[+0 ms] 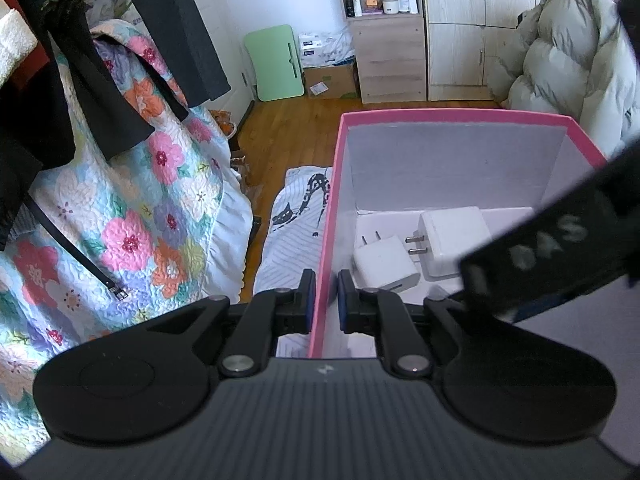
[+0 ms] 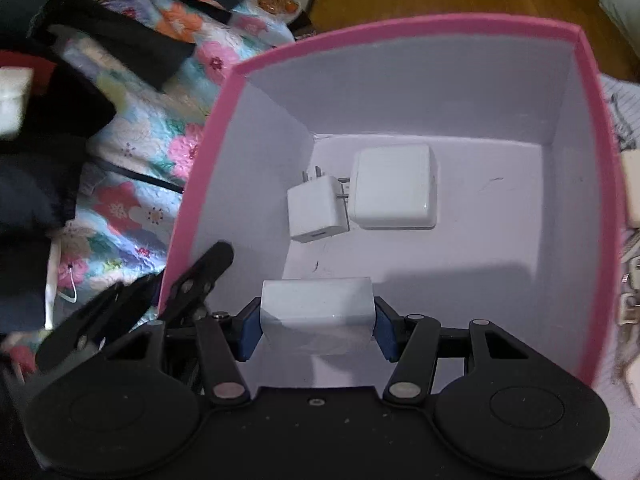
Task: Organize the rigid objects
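A pink box (image 1: 440, 114) with a pale inside stands on the bed. My left gripper (image 1: 326, 292) is shut on its near left wall, one pad outside and one inside. On the box floor lie a small white plug charger (image 2: 318, 208) and a larger white charger (image 2: 394, 188), side by side. My right gripper (image 2: 316, 320) is shut on a third white charger block (image 2: 316, 312) and holds it above the near part of the box's floor, inside the rim (image 2: 400, 26). The left wrist view shows the right gripper (image 1: 552, 248) as a dark, blurred bar over the box.
A floral quilt (image 1: 132, 216) with dark clothes (image 1: 80, 92) lies left of the box. Beyond it are a wooden floor (image 1: 288, 132), a cabinet (image 1: 390, 56) and a puffy jacket (image 1: 560, 60). More pale small items (image 2: 632, 184) lie on the bed right of the box.
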